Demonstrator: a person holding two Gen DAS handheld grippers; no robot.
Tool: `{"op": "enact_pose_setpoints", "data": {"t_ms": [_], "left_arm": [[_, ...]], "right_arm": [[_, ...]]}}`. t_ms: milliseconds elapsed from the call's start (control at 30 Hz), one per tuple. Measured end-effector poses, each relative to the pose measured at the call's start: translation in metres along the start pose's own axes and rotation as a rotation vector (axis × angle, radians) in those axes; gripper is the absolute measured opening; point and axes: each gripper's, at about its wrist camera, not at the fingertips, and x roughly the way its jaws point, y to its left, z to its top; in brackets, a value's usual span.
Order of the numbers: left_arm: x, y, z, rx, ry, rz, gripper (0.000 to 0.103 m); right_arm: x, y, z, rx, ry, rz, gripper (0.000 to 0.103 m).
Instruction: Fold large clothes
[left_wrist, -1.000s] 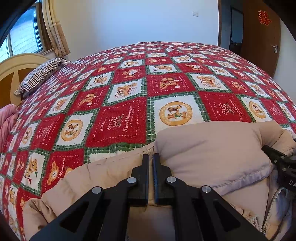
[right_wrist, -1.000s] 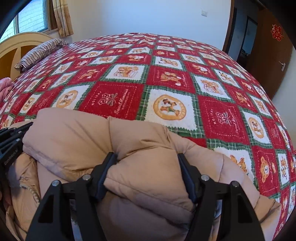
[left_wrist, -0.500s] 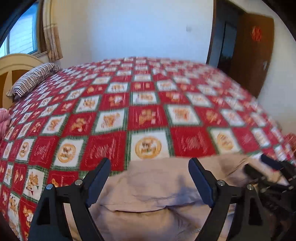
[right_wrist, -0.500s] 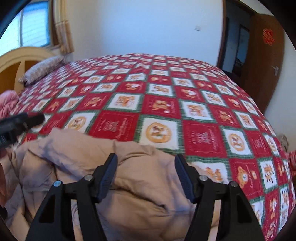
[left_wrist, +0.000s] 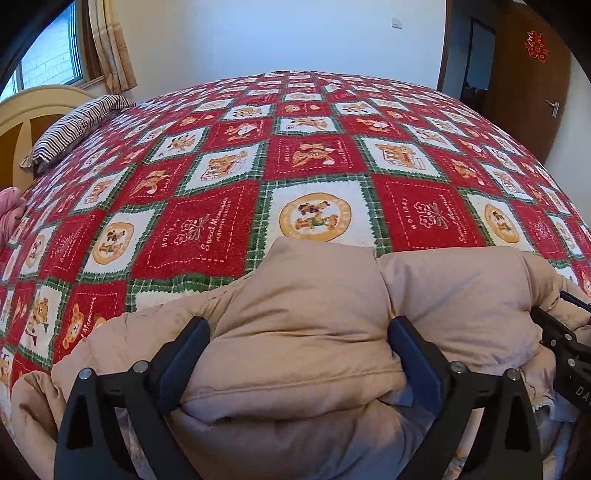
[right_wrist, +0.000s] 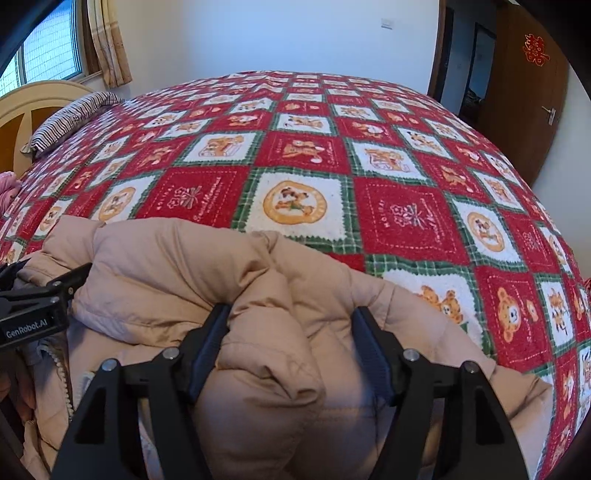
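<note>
A beige puffer jacket lies bunched at the near edge of the bed; it also shows in the right wrist view. My left gripper is open, its jaws wide apart on either side of a puffy fold of the jacket. My right gripper is open too, its jaws straddling another fold. The right gripper's body shows at the right edge of the left wrist view. The left gripper's body shows at the left edge of the right wrist view. The jacket's zipper shows at lower left.
The bed is covered by a red, white and green patchwork blanket. A striped pillow lies by the yellow headboard at the far left. Pink cloth sits at the left edge. A brown door stands at the far right.
The left gripper was shut on the jacket a second ago, then opened wide. Both grippers lifted briefly and have come back down over the jacket folds.
</note>
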Motion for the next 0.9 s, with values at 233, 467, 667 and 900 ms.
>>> {"op": "enact_pose_setpoints", "data": {"t_ms": [233, 467, 667, 900], "left_arm": [[0.002, 0.001, 0.000, -0.004, 0.001, 0.001, 0.099], [0.002, 0.001, 0.000, -0.002, 0.002, 0.002, 0.100], [0.005, 0.000, 0.008, 0.018, 0.065, 0.007, 0.102], [-0.088, 0.014, 0.002, 0.127, -0.042, 0.050, 0.102]], "right_arm": [[0.003, 0.004, 0.000, -0.016, 0.007, -0.026, 0.073], [0.004, 0.005, 0.000, -0.022, 0.011, -0.034, 0.073], [0.005, 0.006, 0.001, -0.030, 0.019, -0.049, 0.075], [-0.052, -0.009, -0.006, -0.010, -0.006, -0.003, 0.081]]}}
